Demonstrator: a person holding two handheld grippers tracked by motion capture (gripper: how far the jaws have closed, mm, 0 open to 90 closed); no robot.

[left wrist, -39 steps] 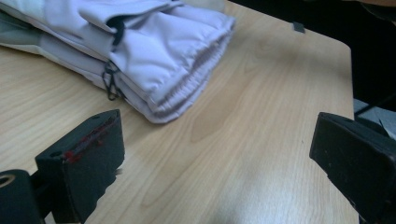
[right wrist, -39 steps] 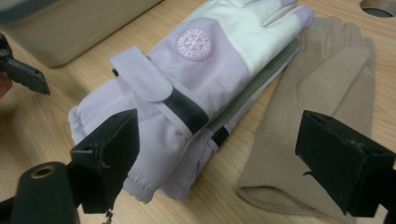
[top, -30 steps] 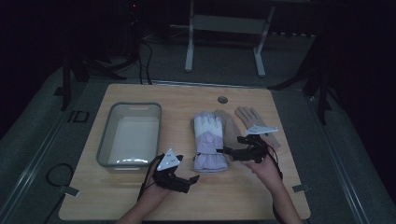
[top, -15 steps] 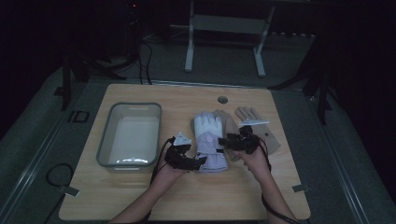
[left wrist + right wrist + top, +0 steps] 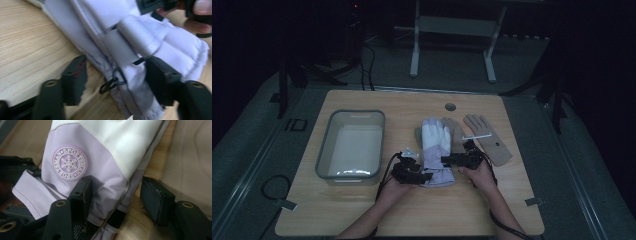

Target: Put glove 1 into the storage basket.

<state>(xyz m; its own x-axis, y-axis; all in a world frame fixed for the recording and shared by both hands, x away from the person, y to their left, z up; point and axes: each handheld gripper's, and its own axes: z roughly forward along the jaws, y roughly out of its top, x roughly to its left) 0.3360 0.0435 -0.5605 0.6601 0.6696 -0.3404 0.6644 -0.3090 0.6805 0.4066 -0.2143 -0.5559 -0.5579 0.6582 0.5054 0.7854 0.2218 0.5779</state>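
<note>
A white and lilac ski glove point(image 5: 435, 150) lies palm down at the table's middle, cuff toward me. My left gripper point(image 5: 426, 176) sits at the cuff's left corner; in the left gripper view point(image 5: 118, 82) the cuff edge point(image 5: 140, 75) and a black clip point(image 5: 110, 83) lie between jaws that have just been closing, and the left pad point(image 5: 75, 80) stands clear of the fabric. My right gripper point(image 5: 446, 160) reaches in from the right; its jaws point(image 5: 115, 197) have also just been closing and straddle the lilac cuff's point(image 5: 100, 177) right edge, with wood showing before the right pad point(image 5: 155, 202).
A tan glove point(image 5: 487, 140) with a white tag lies right of the ski glove, and another tan one point(image 5: 455, 132) pokes out from under it. A clear bin point(image 5: 324, 150) stands at the left. A cable hole point(image 5: 450, 106) sits near the far edge.
Both hands have come in and down to the ski glove's cuff, the left from the left, the right from the tan glove. Both pairs of jaws have narrowed around the cuff's edges.
</note>
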